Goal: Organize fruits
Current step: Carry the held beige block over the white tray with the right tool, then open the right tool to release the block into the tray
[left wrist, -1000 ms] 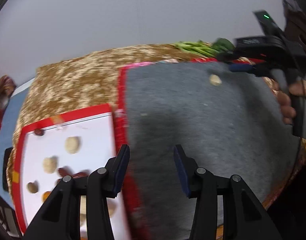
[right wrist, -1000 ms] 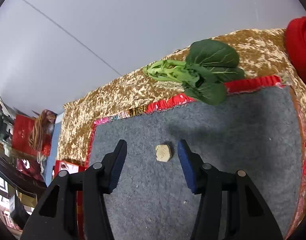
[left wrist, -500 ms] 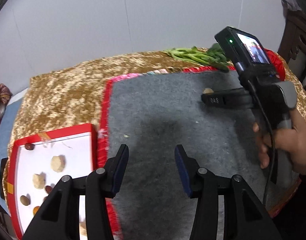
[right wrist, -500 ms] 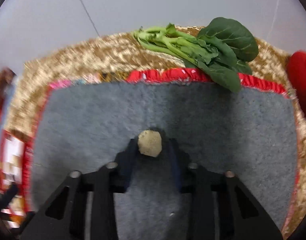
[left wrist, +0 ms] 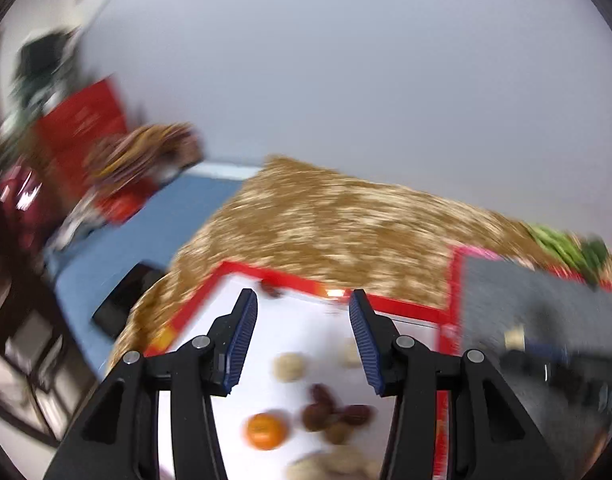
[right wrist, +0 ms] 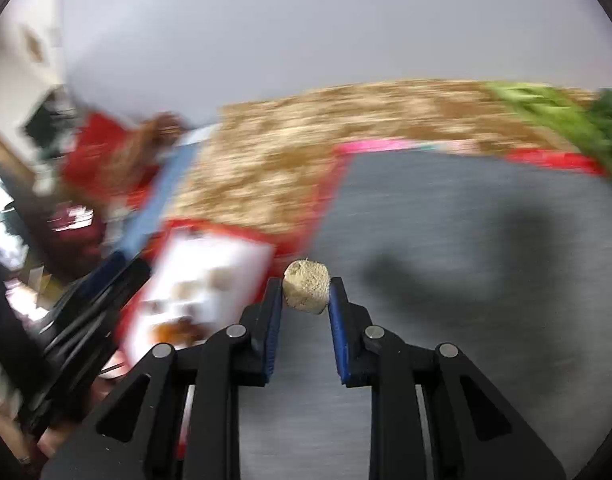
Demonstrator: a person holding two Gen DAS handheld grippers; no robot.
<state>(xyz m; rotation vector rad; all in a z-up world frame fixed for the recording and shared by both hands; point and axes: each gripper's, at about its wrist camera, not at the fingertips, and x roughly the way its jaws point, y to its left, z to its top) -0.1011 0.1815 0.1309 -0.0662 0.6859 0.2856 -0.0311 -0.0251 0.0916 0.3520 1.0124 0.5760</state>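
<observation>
My right gripper (right wrist: 305,296) pinches a rough beige lump (right wrist: 306,280), its jaws closing the last bit onto it, with both blue pads pressed on its sides above the grey mat (right wrist: 465,240). The white tray with a red rim (right wrist: 226,248) lies blurred to its left. My left gripper (left wrist: 302,296) hangs open and empty over that tray (left wrist: 385,305). On the tray lie an orange fruit (left wrist: 266,431), a cluster of dark brown fruits (left wrist: 329,416) and pale beige lumps (left wrist: 288,366). In the left wrist view the held lump (left wrist: 513,336) shows blurred at the right.
A gold patterned cloth (left wrist: 325,224) covers the table under the tray and the grey mat (left wrist: 545,300). Leafy greens (right wrist: 565,120) lie at the mat's far right corner. A black flat object (left wrist: 118,308) rests on a blue surface left of the table. Red clutter stands beyond it.
My right gripper closed on the beige lump, lifted it off the mat and swung left toward the tray. My left gripper swung left from the mat to above the tray, still open.
</observation>
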